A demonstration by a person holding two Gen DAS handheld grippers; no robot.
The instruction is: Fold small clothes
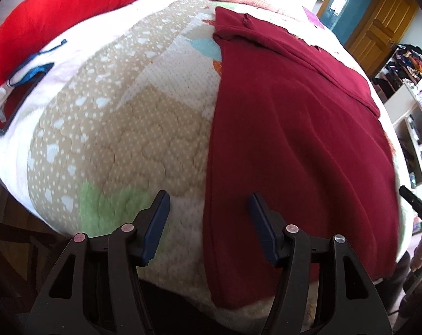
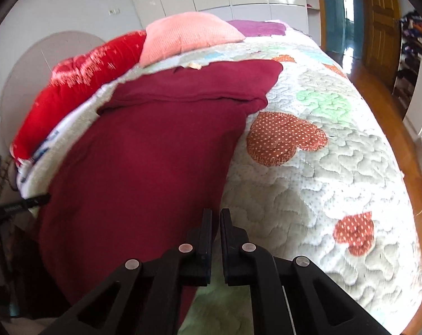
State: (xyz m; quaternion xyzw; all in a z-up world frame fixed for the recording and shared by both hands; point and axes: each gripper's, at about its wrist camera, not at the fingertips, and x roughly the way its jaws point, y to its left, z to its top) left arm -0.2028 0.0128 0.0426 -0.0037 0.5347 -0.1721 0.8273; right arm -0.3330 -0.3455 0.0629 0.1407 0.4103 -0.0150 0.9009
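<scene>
A dark red garment [image 1: 294,139] lies spread flat on the quilted bed, with a folded band across its far end [image 2: 188,95]. My left gripper [image 1: 208,194] hovers open over the garment's left edge near the bed's front. One finger is above the quilt and the other above the cloth, and neither pad presses on it. My right gripper [image 2: 216,210] is at the garment's [image 2: 144,167] right edge near the front. Its fingers stand almost together, with only a thin slit between them. I see no cloth in that slit.
The patchwork quilt [image 2: 322,181] covers the bed. A red duvet [image 1: 57,14] and a pink pillow [image 2: 188,33] lie at the far end. A dark tablet-like object [image 1: 12,106] rests at the quilt's left edge. Wooden doors [image 1: 378,25] and cluttered shelves [image 1: 406,64] stand beyond.
</scene>
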